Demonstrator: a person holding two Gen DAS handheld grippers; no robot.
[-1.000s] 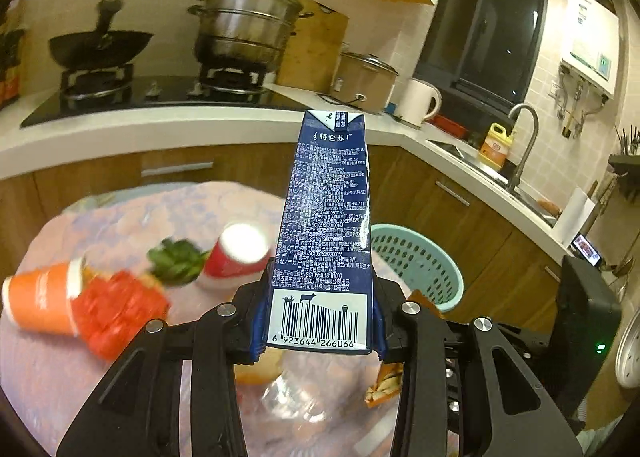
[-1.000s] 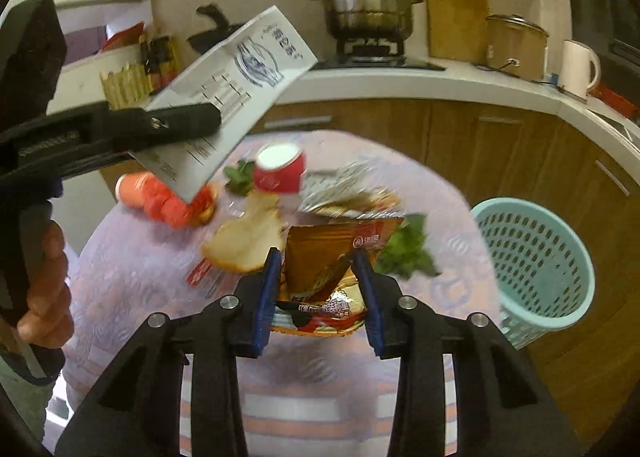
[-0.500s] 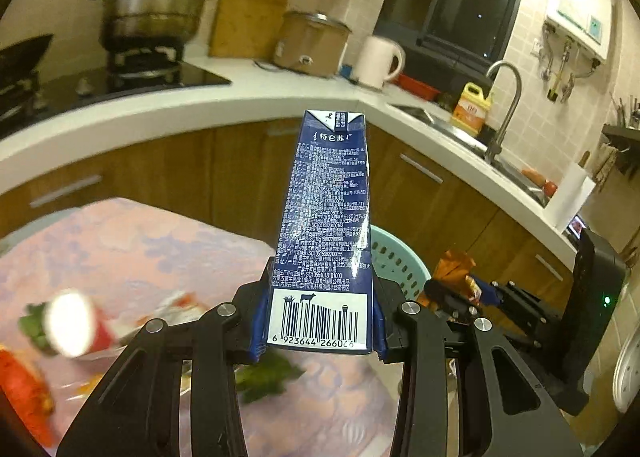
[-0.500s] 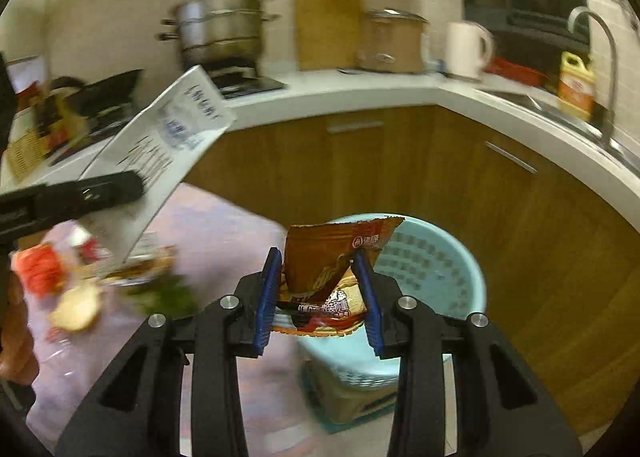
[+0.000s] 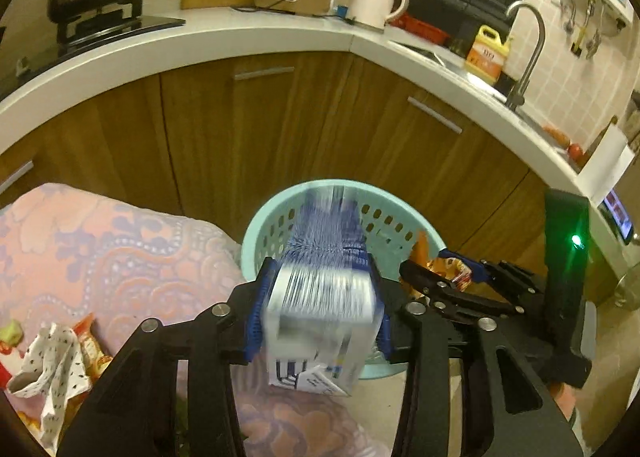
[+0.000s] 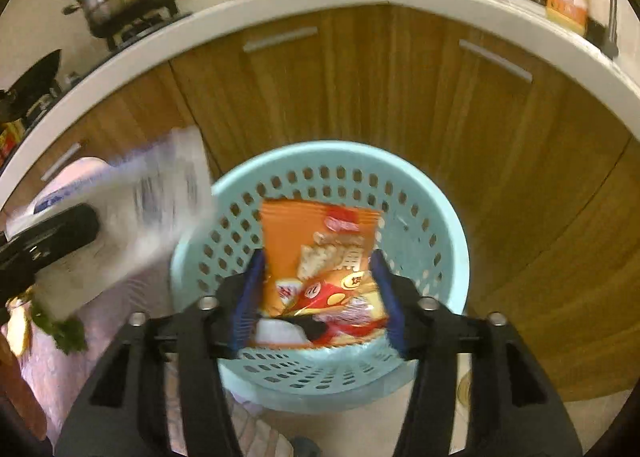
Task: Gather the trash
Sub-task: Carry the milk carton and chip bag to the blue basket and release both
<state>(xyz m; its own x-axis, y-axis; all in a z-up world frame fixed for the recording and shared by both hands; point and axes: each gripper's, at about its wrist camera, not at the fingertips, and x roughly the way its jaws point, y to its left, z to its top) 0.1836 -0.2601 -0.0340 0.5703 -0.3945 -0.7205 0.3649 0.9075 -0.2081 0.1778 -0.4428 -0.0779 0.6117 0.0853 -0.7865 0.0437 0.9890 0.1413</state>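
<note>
Both tools letting go of trash over the teal basket

The left tool (image 5: pixel 322 309) is opening, its jaws clear of the blurred, dropping blue milk carton (image 5: pixel 320 297) above the near rim of the basket (image 5: pixel 276 213). The right tool (image 6: pixel 316 297) is opening too, the orange snack packet (image 6: pixel 320 257) loose between its jaws over the basket's mouth (image 6: pixel 440 217). The carton looks the riskier: released this close to the rim, it could clip the edge and tumble onto the floor or the patterned cloth (image 5: pixel 120 249) beside it.
</note>
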